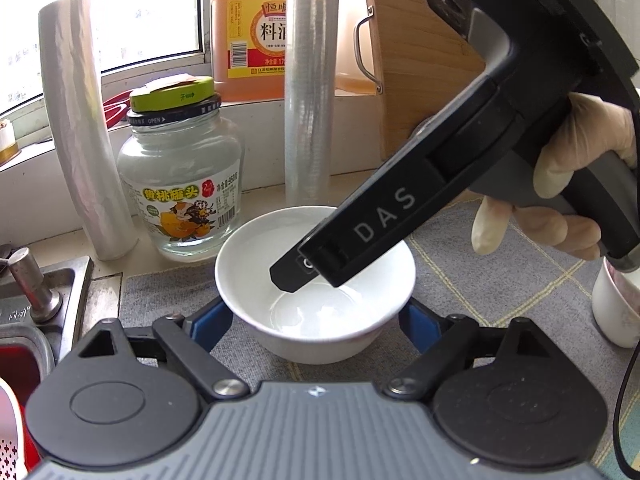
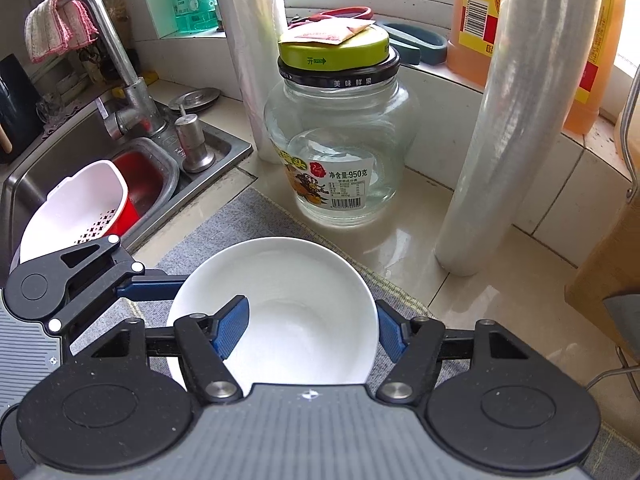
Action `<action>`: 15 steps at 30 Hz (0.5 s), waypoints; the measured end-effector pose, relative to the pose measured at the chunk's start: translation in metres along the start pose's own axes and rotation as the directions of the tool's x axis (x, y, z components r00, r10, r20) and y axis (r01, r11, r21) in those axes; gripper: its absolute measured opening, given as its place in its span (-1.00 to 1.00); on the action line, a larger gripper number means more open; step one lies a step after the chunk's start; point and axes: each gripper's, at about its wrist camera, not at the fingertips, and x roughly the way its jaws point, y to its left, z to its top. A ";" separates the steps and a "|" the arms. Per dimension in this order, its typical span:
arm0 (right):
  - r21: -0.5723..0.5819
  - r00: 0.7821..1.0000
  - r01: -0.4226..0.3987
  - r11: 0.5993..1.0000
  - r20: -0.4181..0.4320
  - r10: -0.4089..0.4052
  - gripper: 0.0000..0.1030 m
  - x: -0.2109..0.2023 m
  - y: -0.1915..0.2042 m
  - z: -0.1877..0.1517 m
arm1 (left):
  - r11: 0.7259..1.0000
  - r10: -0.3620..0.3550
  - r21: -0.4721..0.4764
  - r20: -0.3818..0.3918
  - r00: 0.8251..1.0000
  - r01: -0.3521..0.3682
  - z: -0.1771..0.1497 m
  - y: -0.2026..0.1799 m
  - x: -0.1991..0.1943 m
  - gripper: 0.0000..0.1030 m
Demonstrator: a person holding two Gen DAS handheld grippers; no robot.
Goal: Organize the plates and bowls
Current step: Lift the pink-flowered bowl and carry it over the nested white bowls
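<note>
The pale table (image 2: 460, 280) runs under the window, with a steel sink (image 2: 52, 168) at its left end and a grey checked mat (image 1: 480, 280) spread across its near part. Two tall rolls of clear film (image 1: 80, 128) stand at the back, and between them sits a big glass jar (image 2: 340, 136) with a green lid. A white bowl (image 2: 304, 292) rests upright on the mat, just in front of the jar. The left tongs (image 1: 314, 320) straddle the bowl from the near side, a blue pad against each flank of its outer wall, so they look closed on it. The right tongs (image 2: 314, 330) come down from above in a gloved hand (image 1: 560, 184): one blue finger (image 2: 230, 330) lies inside the bowl against the wall, the other outside the rim, pinching the wall between them. A small white cup (image 1: 616, 304) stands at the mat's right edge.
</note>
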 end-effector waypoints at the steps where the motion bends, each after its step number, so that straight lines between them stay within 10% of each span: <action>1: 0.001 1.000 0.000 1.000 0.003 0.000 0.41 -0.003 0.001 -0.001 | 1.000 -0.001 0.002 0.000 1.000 0.001 0.000 -0.001 -0.002 0.74; 15: 0.019 1.000 0.000 1.000 0.031 -0.001 0.41 -0.053 0.023 -0.031 | 0.999 -0.031 0.027 -0.011 0.999 0.031 -0.005 -0.031 -0.046 0.74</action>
